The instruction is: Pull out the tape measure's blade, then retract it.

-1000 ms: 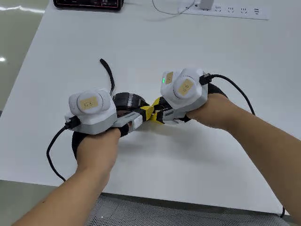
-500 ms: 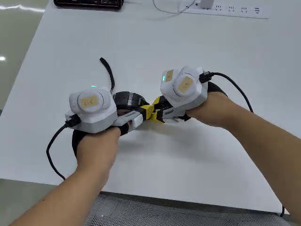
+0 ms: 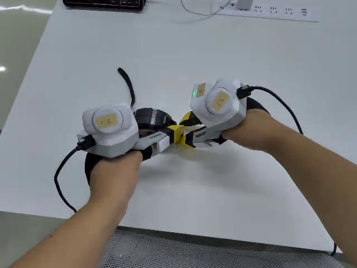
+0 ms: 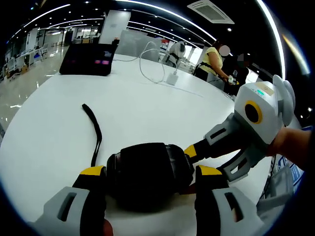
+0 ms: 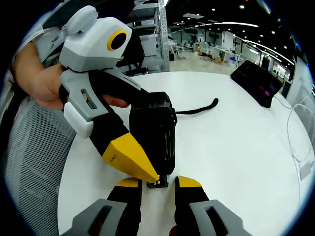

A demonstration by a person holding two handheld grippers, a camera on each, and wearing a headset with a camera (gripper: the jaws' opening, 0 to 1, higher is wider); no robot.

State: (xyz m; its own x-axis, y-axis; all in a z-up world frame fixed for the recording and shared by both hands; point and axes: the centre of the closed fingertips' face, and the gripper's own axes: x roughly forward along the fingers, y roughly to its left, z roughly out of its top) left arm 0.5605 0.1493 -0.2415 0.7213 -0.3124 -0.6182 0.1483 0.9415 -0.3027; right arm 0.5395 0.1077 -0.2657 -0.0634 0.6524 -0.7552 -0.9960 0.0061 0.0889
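Strap: a thin black strap is seen on the white table, curving from the black case toward the far side.
Left tongs: pressed in on the tape measure. Its black case is clamped between the two yellow-tipped jaws, one against each side.
Case position: the tape measure is held low over the near middle of the table, between the two hands; whether its underside rests on the surface cannot be told.
End hook: a small metal tab is seen at the mouth of the case, drawn in close against it and facing the right-hand tool.
Right tongs: the jaws are brought near together, one on either side of the end hook. Whether the tab is actually pinched cannot be told. One yellow tip of the left tongs lies just beside them.
Far edge: a dark device is set at the left and a white power strip at the right, both well apart from the work.
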